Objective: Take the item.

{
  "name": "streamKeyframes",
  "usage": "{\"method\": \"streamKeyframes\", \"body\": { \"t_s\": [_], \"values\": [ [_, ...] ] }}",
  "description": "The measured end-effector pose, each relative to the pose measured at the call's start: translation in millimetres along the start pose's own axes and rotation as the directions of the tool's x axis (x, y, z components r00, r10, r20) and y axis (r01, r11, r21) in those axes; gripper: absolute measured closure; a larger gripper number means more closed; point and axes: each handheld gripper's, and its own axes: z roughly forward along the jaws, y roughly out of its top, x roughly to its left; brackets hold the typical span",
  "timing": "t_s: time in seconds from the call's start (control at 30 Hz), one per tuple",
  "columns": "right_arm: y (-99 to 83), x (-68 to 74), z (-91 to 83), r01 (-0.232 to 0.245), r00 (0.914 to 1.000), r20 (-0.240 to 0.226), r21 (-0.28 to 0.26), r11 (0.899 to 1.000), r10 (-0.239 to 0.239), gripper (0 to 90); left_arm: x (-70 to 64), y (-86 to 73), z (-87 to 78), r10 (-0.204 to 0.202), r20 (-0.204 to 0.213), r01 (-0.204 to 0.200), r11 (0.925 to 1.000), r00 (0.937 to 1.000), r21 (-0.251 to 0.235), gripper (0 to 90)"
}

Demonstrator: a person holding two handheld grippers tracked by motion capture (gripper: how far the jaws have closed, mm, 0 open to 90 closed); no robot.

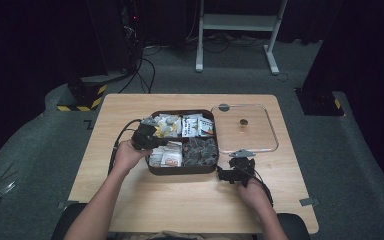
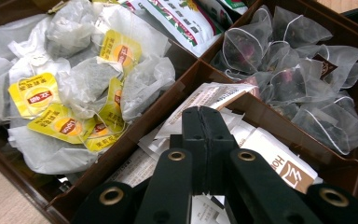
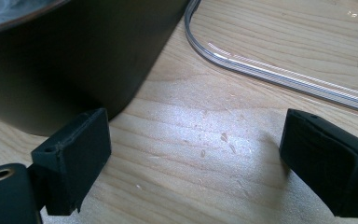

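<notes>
Wooden counter (image 1: 190,195) lit, dark room. Left gripper (image 2: 204,122) pressed together over white packets (image 2: 279,161) in brown box (image 1: 182,170). Right gripper (image 3: 196,163) spread wide beside box, near clear lid (image 1: 272,132).

The person's left forearm is reaching forward from the bottom of the high view, its hand gripping the left gripper (image 1: 147,137), whose jaws are pressing together, tips tilted downward. The right forearm is extending alongside, the hand holding the right gripper (image 1: 237,170) low, jaws standing wide apart.
</notes>
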Motion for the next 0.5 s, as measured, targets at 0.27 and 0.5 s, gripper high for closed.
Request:
{"method": "streamKeyframes", "body": {
  "t_s": [0.27, 0.5],
  "values": [
    [0.0, 0.0, 0.0, 0.0, 1.0, 0.0, 0.0, 1.0, 0.0, 8.6, 1.8, 0.7, -9.5, -0.007, 0.005, 0.007, 0.9998, 1.0, -0.021, 89.8],
    [0.0, 0.0, 0.0, 0.0, 1.0, 0.0, 0.0, 1.0, 0.0, 8.6, 3.4, 0.5, -19.8, -0.016, 0.007, 0.016, 0.9992, 0.9999, -0.036, 89.7]
  ]
}}
